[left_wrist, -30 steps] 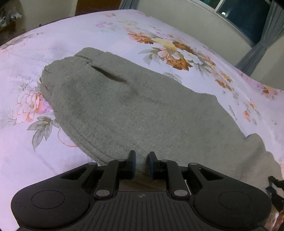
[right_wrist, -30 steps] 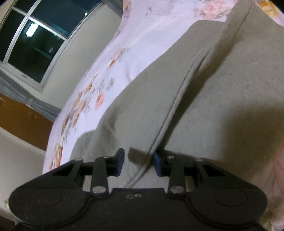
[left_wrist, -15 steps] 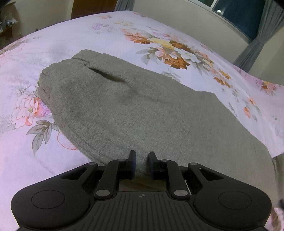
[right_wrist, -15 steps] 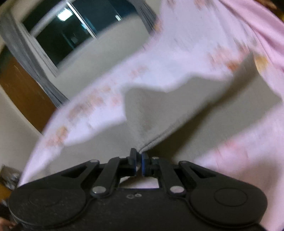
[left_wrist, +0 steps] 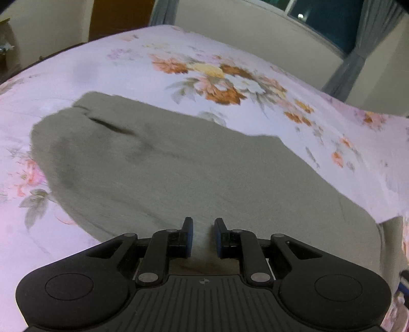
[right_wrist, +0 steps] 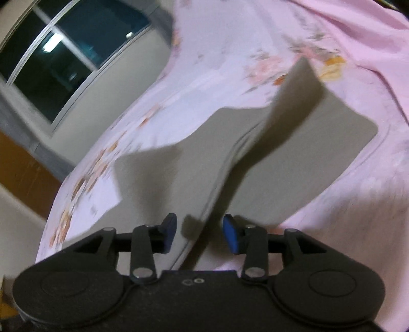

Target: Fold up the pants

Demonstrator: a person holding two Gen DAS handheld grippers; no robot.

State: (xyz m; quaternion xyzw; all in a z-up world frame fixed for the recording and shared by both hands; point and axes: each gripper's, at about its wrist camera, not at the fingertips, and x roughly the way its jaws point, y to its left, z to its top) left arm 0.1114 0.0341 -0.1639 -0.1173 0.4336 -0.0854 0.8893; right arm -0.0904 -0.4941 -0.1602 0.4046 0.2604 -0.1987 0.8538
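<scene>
Grey sweatpants (left_wrist: 179, 173) lie spread on a floral bedsheet (left_wrist: 217, 63). My left gripper (left_wrist: 203, 233) sits at the near edge of the fabric, fingers slightly apart with grey cloth between them, and a fold of cloth shows behind the jaws. In the right wrist view the pants (right_wrist: 319, 132) lie flat with one raised fold (right_wrist: 288, 102) running toward the camera. My right gripper (right_wrist: 199, 232) is open, and the edge of that fold passes between its fingers without being clamped.
The pink floral sheet (right_wrist: 370, 51) covers the bed on all sides of the pants. A wall with a dark window (right_wrist: 64, 58) and grey curtains (left_wrist: 358, 46) lies beyond the bed. A wooden door (left_wrist: 120, 18) stands at the far end.
My right gripper was shut on the pants edge half a second ago and has now opened. The left gripper has lifted and tilted, keeping the same jaw gap on the cloth.
</scene>
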